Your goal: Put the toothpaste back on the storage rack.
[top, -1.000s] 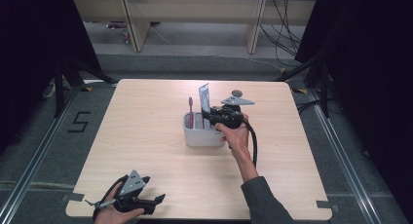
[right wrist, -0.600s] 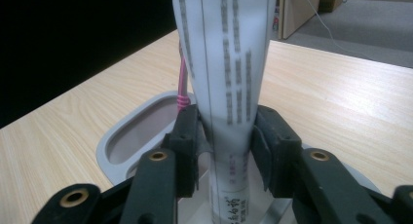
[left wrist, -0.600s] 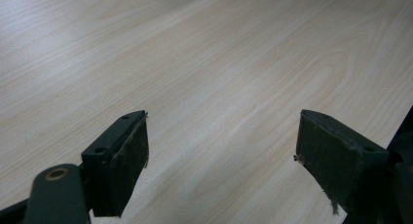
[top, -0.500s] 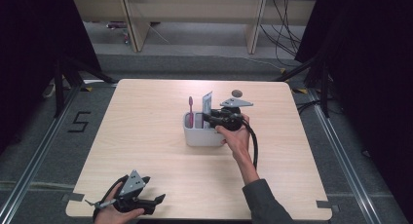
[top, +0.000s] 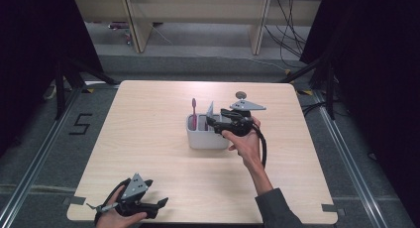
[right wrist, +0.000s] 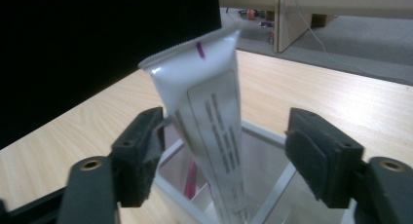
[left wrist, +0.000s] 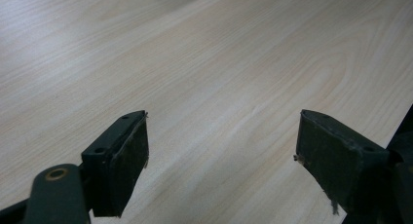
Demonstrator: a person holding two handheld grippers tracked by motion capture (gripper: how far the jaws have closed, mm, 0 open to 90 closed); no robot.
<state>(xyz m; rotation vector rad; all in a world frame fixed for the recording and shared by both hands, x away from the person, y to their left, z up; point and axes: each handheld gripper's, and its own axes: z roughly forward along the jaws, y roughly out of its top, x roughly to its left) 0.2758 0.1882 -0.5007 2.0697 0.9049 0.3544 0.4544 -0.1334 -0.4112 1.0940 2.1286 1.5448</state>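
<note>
A white organiser box (top: 205, 138) stands at the middle of the table. A pink toothbrush (top: 193, 111) stands upright in its left compartment. A white toothpaste tube (top: 210, 114) leans in the box, crimped end up (right wrist: 209, 107). My right gripper (top: 213, 123) hovers at the box's right rim, and its jaws have just been opening. The tube stands between them (right wrist: 224, 136), close to the left jaw and well clear of the right one. My left gripper (top: 161, 203) rests near the table's front left edge, open with only bare wood between its jaws (left wrist: 221, 151).
The light wooden table (top: 148, 119) has black surroundings left and right. Floor, shelving legs and cables lie beyond its far edge. The box's inner divider (right wrist: 272, 195) and the toothbrush handle (right wrist: 191, 180) lie below the right jaws.
The right jaws have opened and let go of the toothpaste tube, which now sits lower in the box. The right hand drew back slightly and rose. The left hand stayed still.
</note>
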